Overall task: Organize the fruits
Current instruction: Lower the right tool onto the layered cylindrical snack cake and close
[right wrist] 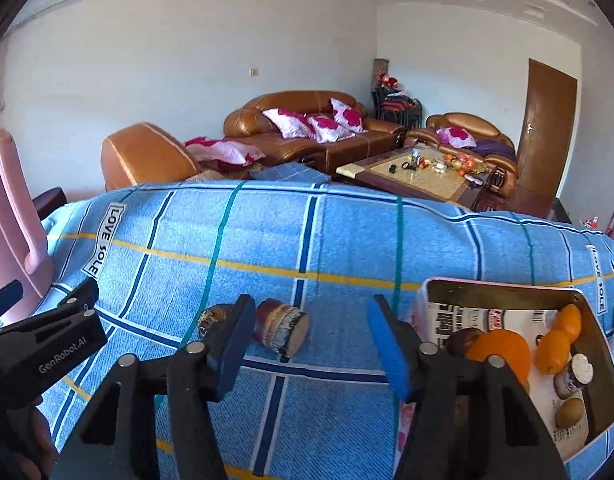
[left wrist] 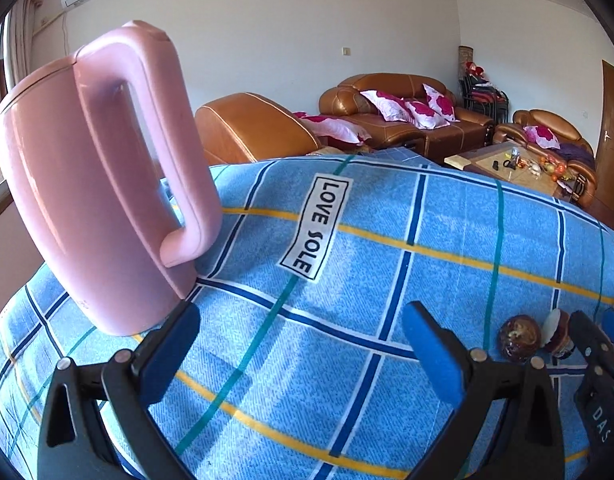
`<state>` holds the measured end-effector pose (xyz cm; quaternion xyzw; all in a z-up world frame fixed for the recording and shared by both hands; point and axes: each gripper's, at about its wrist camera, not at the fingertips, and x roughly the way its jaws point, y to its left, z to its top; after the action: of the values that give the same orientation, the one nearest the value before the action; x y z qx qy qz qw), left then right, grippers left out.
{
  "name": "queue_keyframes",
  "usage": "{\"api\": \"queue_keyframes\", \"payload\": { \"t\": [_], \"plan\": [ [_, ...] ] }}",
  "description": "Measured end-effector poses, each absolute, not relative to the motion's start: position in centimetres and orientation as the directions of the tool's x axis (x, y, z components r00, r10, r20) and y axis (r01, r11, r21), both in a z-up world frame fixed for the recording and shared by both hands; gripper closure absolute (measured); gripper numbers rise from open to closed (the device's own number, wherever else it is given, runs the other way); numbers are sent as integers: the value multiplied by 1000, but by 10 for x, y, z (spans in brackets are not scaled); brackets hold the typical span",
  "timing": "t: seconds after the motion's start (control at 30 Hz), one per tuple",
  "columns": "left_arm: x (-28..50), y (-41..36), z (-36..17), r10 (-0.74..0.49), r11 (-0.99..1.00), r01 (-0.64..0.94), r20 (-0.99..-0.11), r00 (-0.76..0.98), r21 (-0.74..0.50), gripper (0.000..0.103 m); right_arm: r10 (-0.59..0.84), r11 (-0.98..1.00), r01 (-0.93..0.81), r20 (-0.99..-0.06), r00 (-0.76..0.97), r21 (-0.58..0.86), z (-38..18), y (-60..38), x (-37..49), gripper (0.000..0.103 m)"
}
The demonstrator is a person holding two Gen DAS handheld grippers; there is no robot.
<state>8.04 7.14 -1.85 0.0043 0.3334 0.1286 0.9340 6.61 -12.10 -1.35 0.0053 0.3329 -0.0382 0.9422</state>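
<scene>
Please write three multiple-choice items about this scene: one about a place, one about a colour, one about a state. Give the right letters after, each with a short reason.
1. Where do the orange fruits lie?
A. inside the box at the right
B. on the cloth beside the kettle
C. between the left claw's fingers

2. What colour is the kettle?
A. green
B. pink
C. black

3. What state is the right claw in?
A. shut on an orange fruit
B. shut on the kettle's handle
C. open, holding nothing

Answers:
1 A: in the right wrist view the orange fruits sit inside the box, on its printed lining.
2 B: the kettle's body and handle are pink in both views.
3 C: its blue pads stand apart with only the checked cloth between them; the brown cut fruit lies just beyond, untouched.
</scene>
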Motion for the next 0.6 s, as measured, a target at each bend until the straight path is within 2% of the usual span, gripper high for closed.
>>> {"api": "queue_keyframes", "payload": {
  "t": [0.3,0.33,0.4,0.43,0.53,0.6],
  "plan": [
    [88,71,-22,232,970,-224,-641,732,95,0,18,997,49,-778,629,63,-44,-123,109,52],
    [89,71,-23,229,971,-221,-643,730,94,0,29,995,53,-770,638,81,-43,-125,108,53],
    [91,71,-23,222,972,-215,-649,728,91,0,28,993,68,-769,639,93,-44,-128,107,60],
    [91,71,-23,219,973,-214,-650,727,89,0,38,993,64,-767,641,102,-44,-129,106,66],
    [91,72,-23,206,976,-204,-649,732,79,0,52,991,61,-756,652,121,-43,-130,98,67],
    [91,71,-23,189,980,-186,-644,741,74,0,53,989,61,-710,702,135,-35,-130,84,67]
  ]
}}
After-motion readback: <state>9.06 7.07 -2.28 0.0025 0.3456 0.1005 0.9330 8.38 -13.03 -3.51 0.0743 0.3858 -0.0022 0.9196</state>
